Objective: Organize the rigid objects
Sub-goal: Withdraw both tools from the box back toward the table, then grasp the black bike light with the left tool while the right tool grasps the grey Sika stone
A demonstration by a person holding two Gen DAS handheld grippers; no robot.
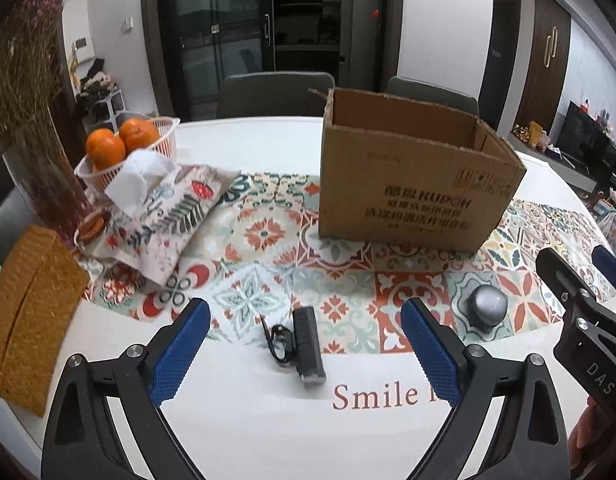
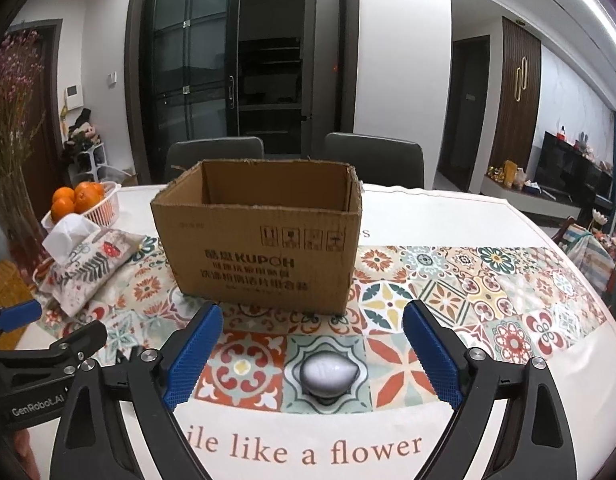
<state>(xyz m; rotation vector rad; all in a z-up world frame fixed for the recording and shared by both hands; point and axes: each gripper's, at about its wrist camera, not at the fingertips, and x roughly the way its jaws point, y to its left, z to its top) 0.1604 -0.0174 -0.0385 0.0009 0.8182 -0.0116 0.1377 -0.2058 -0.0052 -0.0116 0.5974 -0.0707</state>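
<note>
A black oblong device (image 1: pixel 308 346) with a small looped cord lies on the white table edge, straight ahead of my left gripper (image 1: pixel 306 350), whose blue pads stand wide open either side of it without touching. A silver-grey rounded knob-like object (image 2: pixel 327 374) rests on the patterned runner, in line with my right gripper (image 2: pixel 313 354), also wide open and empty. The same knob (image 1: pixel 488 308) shows right of the left gripper. An open cardboard box (image 2: pixel 264 240) stands upright behind both objects.
A fabric tissue pouch (image 1: pixel 168 216), a white basket of oranges (image 1: pixel 124 148), a vase of dried flowers (image 1: pixel 32 120) and a woven yellow box (image 1: pixel 28 320) crowd the left side. Two grey chairs (image 2: pixel 372 156) stand behind the round table (image 2: pixel 488 420).
</note>
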